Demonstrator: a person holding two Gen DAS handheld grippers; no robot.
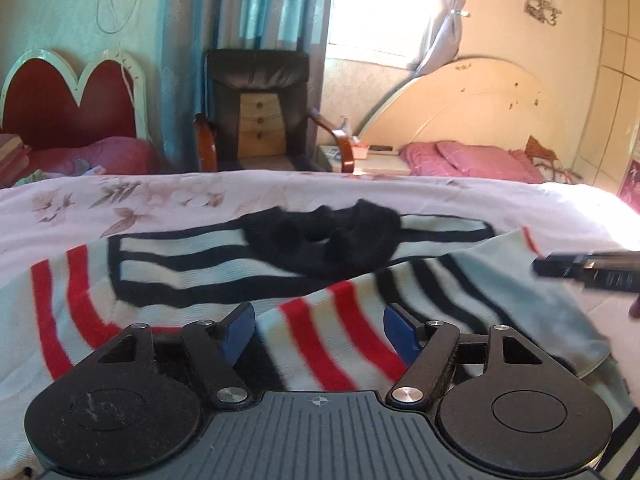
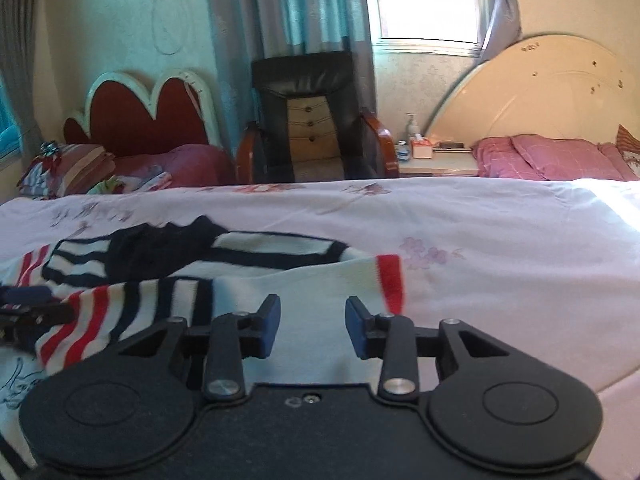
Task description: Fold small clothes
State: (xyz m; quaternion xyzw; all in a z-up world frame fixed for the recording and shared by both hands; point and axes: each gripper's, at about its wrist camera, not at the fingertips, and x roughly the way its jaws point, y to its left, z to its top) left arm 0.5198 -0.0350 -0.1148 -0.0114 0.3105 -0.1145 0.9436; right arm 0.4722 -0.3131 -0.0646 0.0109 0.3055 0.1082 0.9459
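A small striped sweater (image 1: 328, 320) with red, black and white bands lies on the bed; its black collar part (image 1: 324, 236) sits at the far side. It also shows in the right wrist view (image 2: 168, 296), with a red cuff (image 2: 390, 280) at its right end. My left gripper (image 1: 319, 332) is open, low over the red-striped part. My right gripper (image 2: 312, 326) is open over the pale plain part of the sweater. The right gripper's tip shows at the right edge of the left wrist view (image 1: 588, 270). The left gripper shows at the left edge of the right wrist view (image 2: 28, 312).
The bed has a pale pink floral cover (image 2: 480, 232). Beyond it stand a black armchair (image 1: 260, 112), a bedside table (image 2: 436, 156), pink pillows (image 2: 560, 158) at a cream headboard (image 2: 552, 88), and a second bed with a red heart-shaped headboard (image 1: 64, 100).
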